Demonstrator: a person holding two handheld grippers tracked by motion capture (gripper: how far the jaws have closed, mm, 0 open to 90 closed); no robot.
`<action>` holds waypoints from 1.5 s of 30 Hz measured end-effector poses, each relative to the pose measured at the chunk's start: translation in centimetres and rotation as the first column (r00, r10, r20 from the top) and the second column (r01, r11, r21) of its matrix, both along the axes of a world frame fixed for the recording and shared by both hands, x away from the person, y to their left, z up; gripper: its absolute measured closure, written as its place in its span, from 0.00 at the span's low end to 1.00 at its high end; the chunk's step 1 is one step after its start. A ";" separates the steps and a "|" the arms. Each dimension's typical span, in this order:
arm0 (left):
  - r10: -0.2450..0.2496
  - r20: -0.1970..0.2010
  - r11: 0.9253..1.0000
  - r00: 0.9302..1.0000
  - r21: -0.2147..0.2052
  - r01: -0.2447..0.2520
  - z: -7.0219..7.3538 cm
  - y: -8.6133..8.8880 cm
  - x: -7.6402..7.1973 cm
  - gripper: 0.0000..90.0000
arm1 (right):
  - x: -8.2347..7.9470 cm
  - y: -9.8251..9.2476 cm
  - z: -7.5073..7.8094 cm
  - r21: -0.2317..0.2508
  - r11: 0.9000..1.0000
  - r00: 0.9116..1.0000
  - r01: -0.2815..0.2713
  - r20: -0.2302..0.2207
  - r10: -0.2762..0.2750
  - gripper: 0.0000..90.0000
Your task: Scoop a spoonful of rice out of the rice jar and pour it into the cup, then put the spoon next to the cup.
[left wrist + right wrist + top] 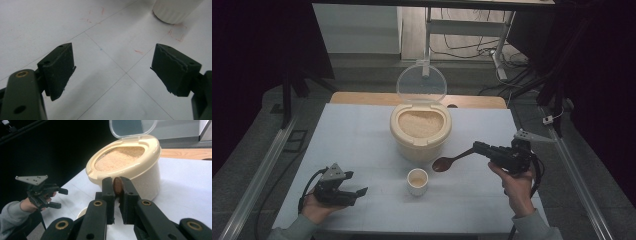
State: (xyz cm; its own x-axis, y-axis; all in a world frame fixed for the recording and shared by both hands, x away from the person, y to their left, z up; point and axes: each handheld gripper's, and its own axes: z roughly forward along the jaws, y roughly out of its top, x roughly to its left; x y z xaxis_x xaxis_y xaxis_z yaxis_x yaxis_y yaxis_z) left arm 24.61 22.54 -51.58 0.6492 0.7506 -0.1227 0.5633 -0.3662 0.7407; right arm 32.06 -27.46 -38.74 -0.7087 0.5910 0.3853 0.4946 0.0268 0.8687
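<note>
Right gripper (477,147) clamps a wooden spoon (451,161); open tub (420,131) holds rice; left gripper (357,192) gapes wide.

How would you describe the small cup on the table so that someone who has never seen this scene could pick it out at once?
Start at the big cream tub of grain with its clear lid raised, in the middle of the white table. Just in front of it, nearer the person, stands the small cup. It is white, lidless and far smaller than the tub, below the brown spoon.

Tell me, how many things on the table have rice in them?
2. The big cream plastic tub with its clear lid up sits mid-table; the small white cup stands just in front of it. The brown wooden spoon looks empty.
</note>
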 end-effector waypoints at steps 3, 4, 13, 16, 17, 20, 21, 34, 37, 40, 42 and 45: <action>0.001 -0.001 1.000 1.000 0.000 -0.001 0.0 0.0 0.0 0.20 | 0.0 -0.3 0.2 -0.013 1.000 1.000 -0.014 -0.004 0.014 0.92; 0.001 -0.002 1.000 1.000 0.001 -0.001 0.0 0.0 0.0 0.20 | 0.0 -0.3 0.3 -0.025 1.000 1.000 -0.019 -0.004 0.019 0.92; -0.001 -0.002 1.000 1.000 0.002 0.001 0.0 0.0 0.1 0.20 | 0.2 0.3 1.0 -0.136 0.980 0.988 -0.145 -0.069 0.137 0.92; -0.002 -0.001 1.000 1.000 0.002 0.002 0.0 0.0 0.0 0.20 | 0.2 1.2 0.9 -0.174 0.965 0.978 -0.197 -0.097 0.182 0.92; -0.002 -0.001 1.000 1.000 0.003 0.002 0.0 0.0 0.0 0.20 | 0.2 1.6 0.9 -0.189 0.959 0.975 -0.213 -0.107 0.196 0.92; -0.003 0.001 1.000 1.000 0.004 0.003 0.0 -0.1 0.0 0.21 | 0.3 2.5 0.7 -0.219 0.943 0.966 -0.251 -0.127 0.227 0.92; -0.002 0.001 1.000 1.000 0.004 0.002 0.0 -0.1 0.0 0.21 | 0.3 2.8 0.7 -0.228 0.937 0.961 -0.266 -0.137 0.239 0.92; -0.005 0.000 1.000 1.000 0.006 0.005 0.0 0.0 0.1 0.21 | 1.7 7.4 -1.0 -0.349 0.834 0.897 -0.428 -0.279 0.344 0.92; -0.007 -0.001 1.000 1.000 0.008 0.007 0.0 0.0 0.1 0.21 | 2.2 8.4 -1.5 -0.371 0.819 0.893 -0.437 -0.290 0.345 0.92; -0.006 -0.001 1.000 1.000 0.007 0.006 -0.1 0.0 0.1 0.21 | 2.8 9.0 -1.7 -0.361 0.824 0.891 -0.437 -0.298 0.342 0.92; -0.005 -0.002 1.000 1.000 0.006 0.005 -0.1 0.0 0.1 0.21 | 3.2 9.3 -2.0 -0.355 0.828 0.892 -0.435 -0.297 0.341 0.92; -0.006 -0.001 1.000 1.000 0.007 0.006 -0.1 0.1 0.1 0.21 | 3.7 9.6 -2.4 -0.352 0.838 0.901 -0.416 -0.288 0.326 0.90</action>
